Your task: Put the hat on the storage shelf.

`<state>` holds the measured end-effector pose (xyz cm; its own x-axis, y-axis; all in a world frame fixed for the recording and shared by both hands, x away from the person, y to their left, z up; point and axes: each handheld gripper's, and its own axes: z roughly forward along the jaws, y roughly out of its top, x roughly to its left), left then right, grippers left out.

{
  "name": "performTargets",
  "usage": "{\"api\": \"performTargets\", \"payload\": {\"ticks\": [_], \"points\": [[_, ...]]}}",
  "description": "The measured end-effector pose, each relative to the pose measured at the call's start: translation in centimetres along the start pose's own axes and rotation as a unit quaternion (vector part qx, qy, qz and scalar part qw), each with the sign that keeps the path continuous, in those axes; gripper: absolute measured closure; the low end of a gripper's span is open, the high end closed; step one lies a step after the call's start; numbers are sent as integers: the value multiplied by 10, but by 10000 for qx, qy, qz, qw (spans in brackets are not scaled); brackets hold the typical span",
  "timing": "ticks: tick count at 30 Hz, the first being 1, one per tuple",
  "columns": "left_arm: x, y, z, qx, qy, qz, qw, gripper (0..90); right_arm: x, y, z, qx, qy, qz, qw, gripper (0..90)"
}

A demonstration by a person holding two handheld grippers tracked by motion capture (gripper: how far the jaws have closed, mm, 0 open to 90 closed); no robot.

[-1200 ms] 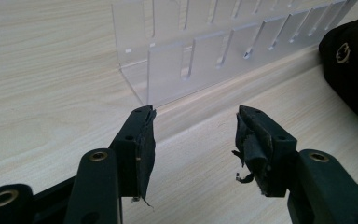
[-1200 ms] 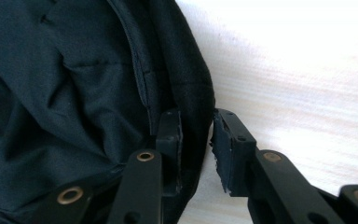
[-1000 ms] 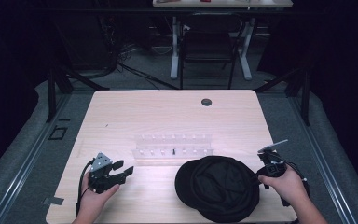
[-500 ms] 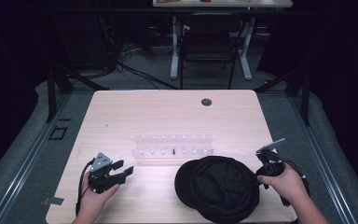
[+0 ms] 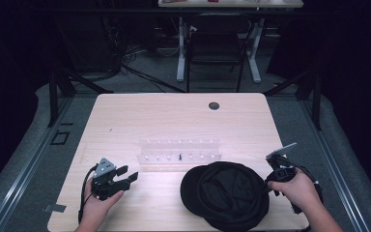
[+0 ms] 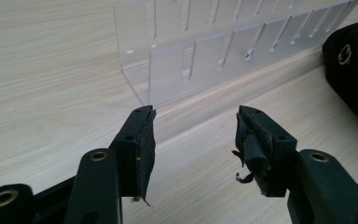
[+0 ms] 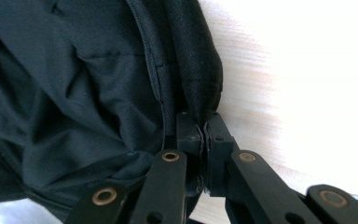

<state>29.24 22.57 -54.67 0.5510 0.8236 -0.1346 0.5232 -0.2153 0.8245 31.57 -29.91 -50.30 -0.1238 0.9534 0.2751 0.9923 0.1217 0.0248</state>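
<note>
Barely begun, by the look of it: black cap lying flat near the front edge of the table, just in front of the clear slotted rack, nothing lifted or moved yet. Right gripper just closing, jaws now pinched tight on the cap's edge at its right side. Left gripper wide apart, holding nothing, resting on the wood well left of the cap and pointing at the rack's end.

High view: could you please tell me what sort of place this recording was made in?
Probably a lab or recording studio: a lone wooden table on grey flooring, dark surroundings, cables on the floor behind, and a desk frame and chair.
</note>
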Motion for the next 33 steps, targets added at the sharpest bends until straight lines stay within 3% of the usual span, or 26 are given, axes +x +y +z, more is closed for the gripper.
{"api": "performTargets", "payload": {"ticks": [4,5,10,15,16,17,19,20,21,24,33], "points": [[0,0,0,1,3,-16,10000,471,1,-1,-3,-25,154,88,9998,881],[0,0,0,-1,6,-14,10000,472,1,-3,-3,-134,201,149,9996,881],[0,0,0,-5,8,-18,10000,471,1,-3,-14,-49,289,60,9996,882],[0,0,0,-6,12,-26,10000,471,4,-4,-24,-146,526,162,9984,883],[0,0,0,-2,14,-18,10000,472,6,-5,-25,-267,611,246,9975,883],[0,0,0,-1,11,-16,10000,471,5,-5,-30,-170,616,145,9978,883],[0,0,0,-1,12,-14,10000,472,9,-6,-34,-252,659,201,9973,883],[0,0,0,-8,10,-20,10000,472,10,-5,-38,-131,627,69,9979,883],[0,0,0,-12,10,-22,10000,472,13,-6,-38,-311,667,214,9971,883],[0,0,-1,-8,9,-17,10000,471,17,-6,-42,-291,634,123,9975,883],[0,0,-1,-17,11,-45,10000,471,28,-6,-57,-377,925,154,9949,885]]}}
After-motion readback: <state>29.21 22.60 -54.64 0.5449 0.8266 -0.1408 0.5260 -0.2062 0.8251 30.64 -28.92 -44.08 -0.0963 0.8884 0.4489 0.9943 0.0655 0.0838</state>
